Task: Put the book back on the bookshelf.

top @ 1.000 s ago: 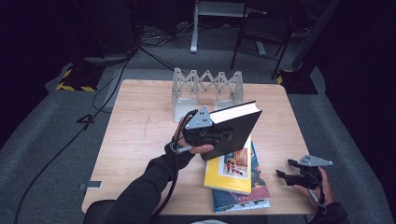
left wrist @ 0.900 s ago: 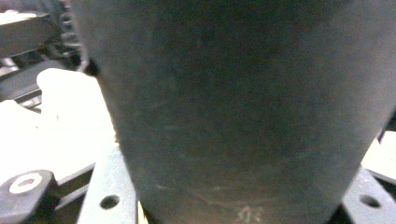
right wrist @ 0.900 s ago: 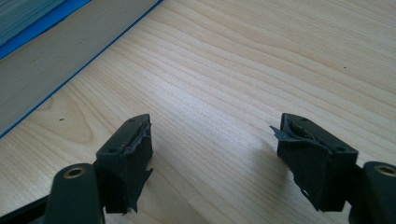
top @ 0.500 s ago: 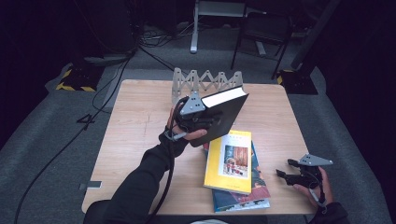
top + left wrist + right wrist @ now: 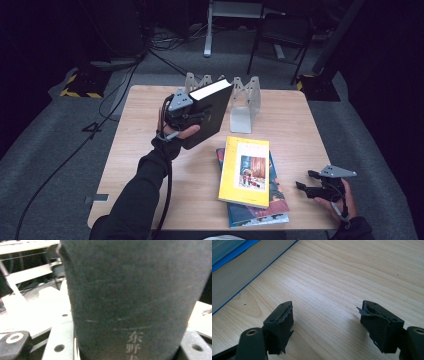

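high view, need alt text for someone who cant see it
A person's left gripper holds a black book tilted above a wooden table, just in front of a metal book rack. A yellow book lies on a blue one near the front edge, and the right gripper rests open beside them.

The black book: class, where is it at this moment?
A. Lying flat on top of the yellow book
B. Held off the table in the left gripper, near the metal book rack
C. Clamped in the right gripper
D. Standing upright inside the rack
B: the black book is clamped in the left gripper, raised above the table just in front of the metal book rack.
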